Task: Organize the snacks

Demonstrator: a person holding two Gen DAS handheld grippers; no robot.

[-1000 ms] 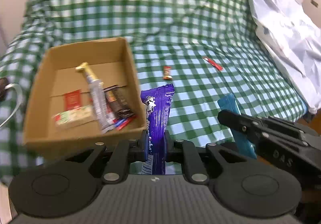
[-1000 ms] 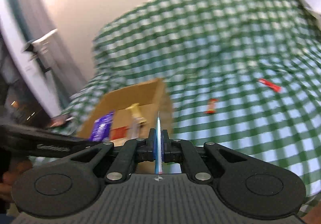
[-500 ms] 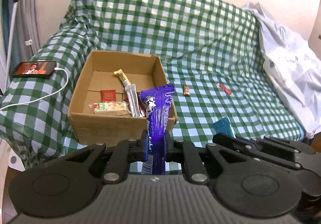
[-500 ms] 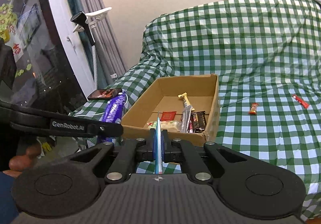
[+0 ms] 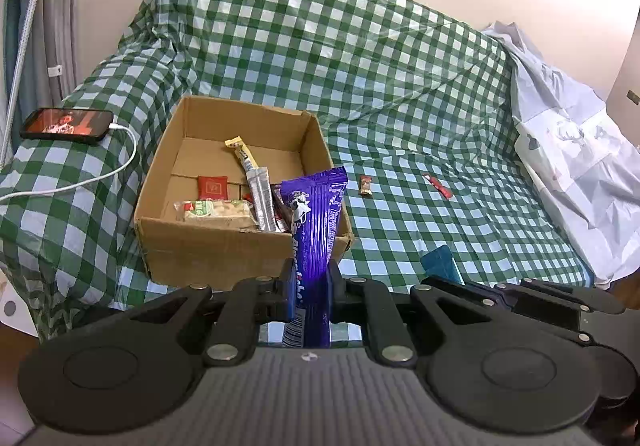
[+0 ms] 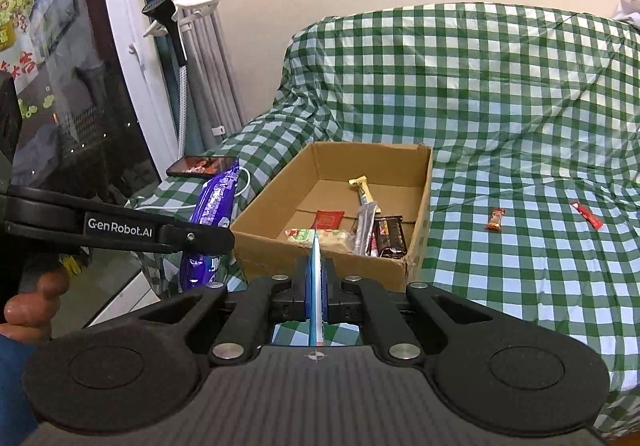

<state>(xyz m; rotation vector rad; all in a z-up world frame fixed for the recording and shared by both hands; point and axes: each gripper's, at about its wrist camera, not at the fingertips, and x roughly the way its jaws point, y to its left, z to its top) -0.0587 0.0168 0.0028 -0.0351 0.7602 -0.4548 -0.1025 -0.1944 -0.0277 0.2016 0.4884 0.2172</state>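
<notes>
My left gripper (image 5: pixel 310 278) is shut on a tall purple snack packet (image 5: pixel 316 214), held upright in front of the cardboard box (image 5: pixel 224 246). From the right wrist the same purple packet (image 6: pixel 212 206) shows at the left, beside the box (image 6: pixel 320 262). My right gripper (image 6: pixel 317 286) is shut on a thin blue packet (image 6: pixel 316 274), seen edge-on; its blue end (image 5: pixel 440 264) shows in the left wrist view. The box holds several wrapped bars (image 5: pixel 260 186). A small orange candy (image 5: pixel 365 185) and a red wrapper (image 5: pixel 438 185) lie on the checked cover.
A phone (image 5: pixel 66 125) on a white cable (image 5: pixel 100 174) lies on the sofa arm at the left. White bedding (image 5: pixel 572 166) is heaped at the right. Curtains and a clip-on holder (image 6: pixel 180 12) stand left of the sofa. A hand (image 6: pixel 28 302) grips the left tool.
Both grippers have drawn back from the sofa with their packets; the box and sofa now look smaller and farther off, and the phone and curtains have come into view.
</notes>
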